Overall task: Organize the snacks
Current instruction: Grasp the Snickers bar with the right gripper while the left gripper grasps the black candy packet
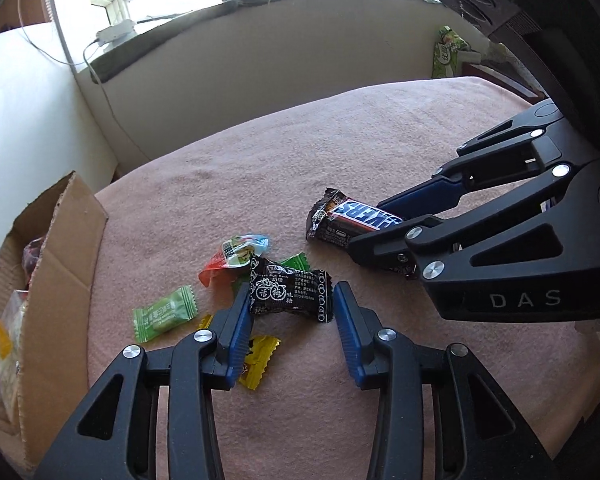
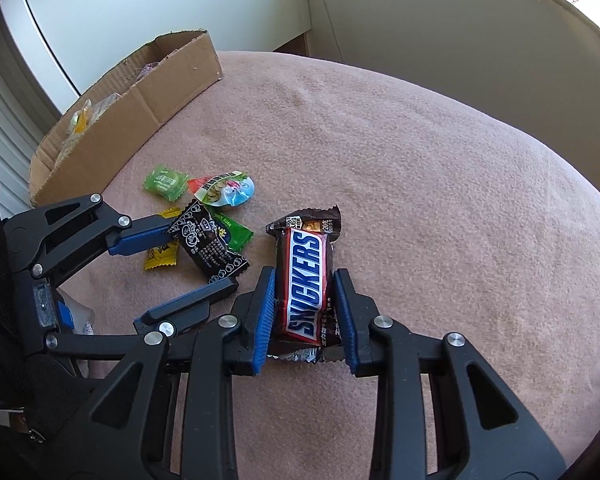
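Box (image 1: 60, 240) at far left on the pink cloth (image 1: 260, 152), some snacks already inside. Left gripper (image 1: 292, 312) stands with fingers apart, straddling the black plum candy (image 1: 290, 290), which lies crosswise between the pads atop a small heap of green, yellow and red sweets; no contact yet, so far as can be told. To the right, right gripper (image 2: 305, 312) has its blue pads against both long sides of the Snickers (image 2: 304, 276), long axis along the fingers, bar resting on the cloth, wrapper crinkled but whole.

Cardboard box (image 1: 60, 264) cut off by edge; yellow candy (image 1: 260, 356) partly hidden.
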The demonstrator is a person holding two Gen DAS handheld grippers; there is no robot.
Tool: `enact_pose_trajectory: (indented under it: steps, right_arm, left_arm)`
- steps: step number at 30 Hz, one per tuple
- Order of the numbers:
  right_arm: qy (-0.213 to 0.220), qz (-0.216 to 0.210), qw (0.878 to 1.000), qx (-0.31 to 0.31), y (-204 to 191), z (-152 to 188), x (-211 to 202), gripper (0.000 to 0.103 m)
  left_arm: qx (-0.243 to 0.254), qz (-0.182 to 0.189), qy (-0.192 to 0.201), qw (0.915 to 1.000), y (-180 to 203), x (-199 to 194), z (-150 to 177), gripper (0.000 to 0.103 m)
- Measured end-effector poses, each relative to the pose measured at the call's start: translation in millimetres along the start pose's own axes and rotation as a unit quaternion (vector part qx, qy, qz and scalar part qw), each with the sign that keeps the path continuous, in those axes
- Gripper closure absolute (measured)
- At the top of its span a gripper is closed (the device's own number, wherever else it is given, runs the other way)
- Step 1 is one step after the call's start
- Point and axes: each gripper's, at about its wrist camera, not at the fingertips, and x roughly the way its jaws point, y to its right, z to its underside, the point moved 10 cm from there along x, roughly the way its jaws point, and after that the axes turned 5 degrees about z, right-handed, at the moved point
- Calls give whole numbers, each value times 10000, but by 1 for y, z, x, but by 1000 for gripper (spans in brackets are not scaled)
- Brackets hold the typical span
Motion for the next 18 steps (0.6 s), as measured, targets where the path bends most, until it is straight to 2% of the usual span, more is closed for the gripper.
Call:
enact_pose_trajectory:
  steps: [2,3,7,12,18]
  right_arm:
    - [22,-21,10000,27,1,0,0,73]
    - [34,-31,10000,44,2,1,-2,73]
    - [82,-34,9999,95,4,3,-4,73]
    - [163,-59,9997,153,4,4,-5,73]
    - [255,-45,9995,196,5,5,-10,73]
  left_arm:
    - [-6,-7,53,10000,-1,-1,0,76]
    - [5,-5,93,10000,1,-2,0,93]
    - [-126,264,148,9995,-2,-4,-2,94]
    - [-754,699,243,9944,-12,-6,-3,94]
    - [-1098,876,451,9891,-16,-17,-6,94]
